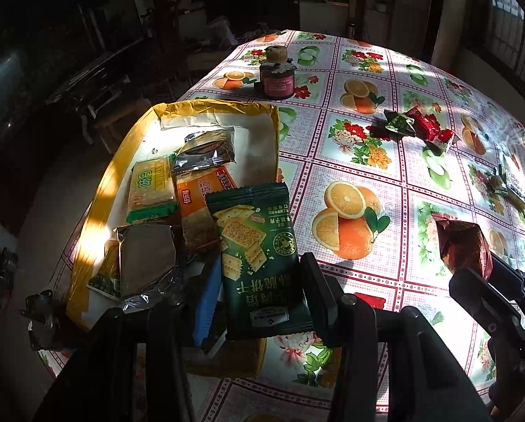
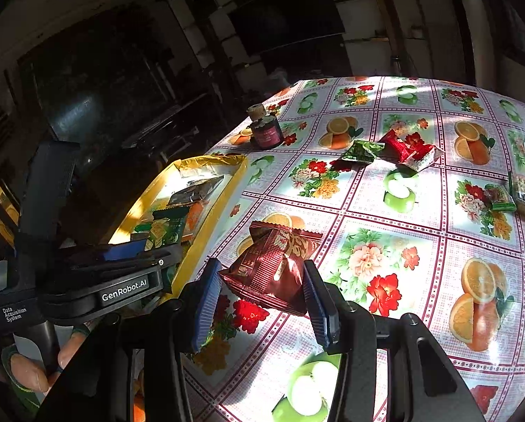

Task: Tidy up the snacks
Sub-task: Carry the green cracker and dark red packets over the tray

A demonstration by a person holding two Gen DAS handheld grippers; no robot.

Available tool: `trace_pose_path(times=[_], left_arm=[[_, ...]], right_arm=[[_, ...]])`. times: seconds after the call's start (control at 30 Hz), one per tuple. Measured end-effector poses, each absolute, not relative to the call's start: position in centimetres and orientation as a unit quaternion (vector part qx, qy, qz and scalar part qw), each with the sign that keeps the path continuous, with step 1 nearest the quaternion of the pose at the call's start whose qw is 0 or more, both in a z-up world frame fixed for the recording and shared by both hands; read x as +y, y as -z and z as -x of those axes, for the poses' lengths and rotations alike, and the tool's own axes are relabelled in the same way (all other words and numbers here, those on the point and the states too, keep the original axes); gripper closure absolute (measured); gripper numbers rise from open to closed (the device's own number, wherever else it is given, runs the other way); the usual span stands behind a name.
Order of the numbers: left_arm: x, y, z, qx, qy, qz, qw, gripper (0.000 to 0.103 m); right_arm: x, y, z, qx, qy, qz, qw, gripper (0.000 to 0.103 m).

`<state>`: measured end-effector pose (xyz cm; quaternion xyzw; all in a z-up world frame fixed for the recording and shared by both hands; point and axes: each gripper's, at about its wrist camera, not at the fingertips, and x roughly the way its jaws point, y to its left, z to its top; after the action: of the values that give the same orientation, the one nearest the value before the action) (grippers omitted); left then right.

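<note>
Green cracker packet (image 1: 259, 256) above yellow tray (image 1: 97, 190)

The lower end of the green cracker packet (image 1: 259, 256) is covered by the fingers (image 1: 317, 295), and the packs heaped in the yellow tray (image 1: 97, 190) hide each other. The jar (image 1: 276, 77) label can't be read, and the room behind is lost in shadow.

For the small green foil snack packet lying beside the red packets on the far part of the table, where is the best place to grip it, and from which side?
Probably grip the small green foil packet across its flat pointed end, which points away from the red foil packets. Come from above on that free side: the packet lies flat on the fruit-pattern tablecloth, and its other end touches the red ones.
</note>
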<state>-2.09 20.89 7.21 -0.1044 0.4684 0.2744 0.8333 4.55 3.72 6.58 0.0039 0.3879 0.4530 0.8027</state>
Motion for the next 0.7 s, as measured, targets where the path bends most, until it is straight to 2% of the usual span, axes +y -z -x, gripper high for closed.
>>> trace_pose_path(times=[0.7], left_arm=[[28.1, -7.0, 6.9, 0.459, -0.330, 0.145, 0.812, 0.058]], right_arm=[[10.3, -7.1, -2.5, 0.385, -0.514, 0.016, 0.767, 0.053]])
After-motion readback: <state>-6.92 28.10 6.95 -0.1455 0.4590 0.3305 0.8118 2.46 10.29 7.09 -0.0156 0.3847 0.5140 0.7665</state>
